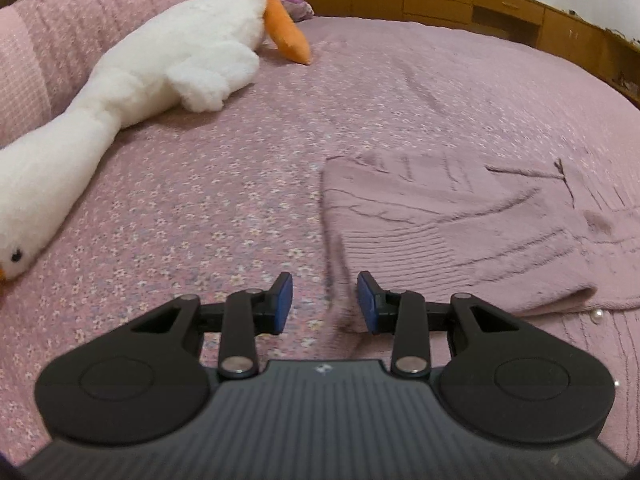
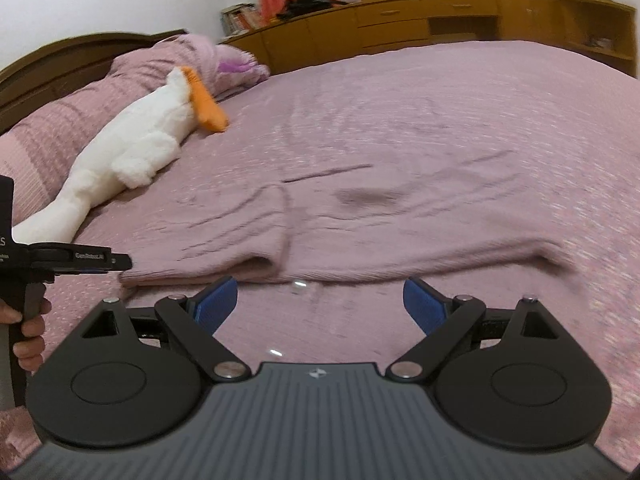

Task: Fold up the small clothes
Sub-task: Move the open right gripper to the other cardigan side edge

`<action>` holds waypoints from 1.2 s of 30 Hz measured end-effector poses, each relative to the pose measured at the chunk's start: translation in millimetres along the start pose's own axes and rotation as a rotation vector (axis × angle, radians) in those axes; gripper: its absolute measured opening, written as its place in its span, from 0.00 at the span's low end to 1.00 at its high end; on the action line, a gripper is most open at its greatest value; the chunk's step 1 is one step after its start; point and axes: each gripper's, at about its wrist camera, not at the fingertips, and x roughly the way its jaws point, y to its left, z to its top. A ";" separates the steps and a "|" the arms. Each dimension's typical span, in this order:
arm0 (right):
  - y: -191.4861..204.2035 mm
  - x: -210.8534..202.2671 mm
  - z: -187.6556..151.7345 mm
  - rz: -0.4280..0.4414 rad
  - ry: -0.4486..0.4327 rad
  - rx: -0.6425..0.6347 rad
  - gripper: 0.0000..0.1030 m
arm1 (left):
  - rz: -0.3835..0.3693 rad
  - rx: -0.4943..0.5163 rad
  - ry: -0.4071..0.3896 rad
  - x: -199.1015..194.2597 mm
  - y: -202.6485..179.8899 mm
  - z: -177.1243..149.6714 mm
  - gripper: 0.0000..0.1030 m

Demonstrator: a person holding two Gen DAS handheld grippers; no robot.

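Observation:
A pink knitted cardigan [image 1: 460, 232] with pearl buttons lies on the pink bedspread, its left sleeve folded across the body. It also shows in the right wrist view [image 2: 360, 232]. My left gripper [image 1: 325, 302] is open, its blue pads on either side of the cardigan's left edge, nothing held. In the right wrist view the left gripper [image 2: 120, 262] reaches in from the left, beside the folded sleeve. My right gripper [image 2: 320, 300] is wide open and empty, just in front of the cardigan's near edge and a pearl button [image 2: 298, 286].
A long white plush goose [image 1: 132, 92] with orange feet lies at the left of the bed [image 1: 240, 184], also in the right wrist view [image 2: 128, 152]. Pink pillows are at the headboard. Wooden cabinets [image 2: 440, 20] stand beyond the bed.

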 end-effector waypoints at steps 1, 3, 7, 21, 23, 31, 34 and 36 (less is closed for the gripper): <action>8.0 4.4 2.3 0.010 0.002 -0.015 0.91 | 0.000 -0.009 -0.003 0.4 3.0 -0.2 0.44; 26.0 13.5 6.9 0.035 0.005 -0.053 0.91 | 0.008 -0.028 -0.006 2.3 10.6 -1.9 0.46; 59.1 30.3 13.7 0.087 0.012 -0.120 0.91 | 0.057 -0.053 0.011 11.1 25.8 -8.0 0.46; 127.2 79.0 33.5 0.167 0.027 -0.235 0.91 | 0.121 -0.110 0.050 26.7 52.8 -10.1 0.46; 130.7 83.7 36.1 0.172 0.030 -0.239 0.91 | 0.125 -0.129 0.056 27.2 55.3 -10.7 0.46; 144.1 97.4 36.7 0.198 0.048 -0.285 0.91 | 0.143 -0.188 0.074 31.4 65.8 -9.6 0.46; 154.7 104.7 34.8 0.216 0.052 -0.325 0.91 | 0.141 -0.213 0.076 31.9 70.1 -9.2 0.46; 161.7 110.1 32.5 0.231 0.058 -0.347 0.91 | 0.137 -0.229 0.077 32.1 72.9 -9.5 0.46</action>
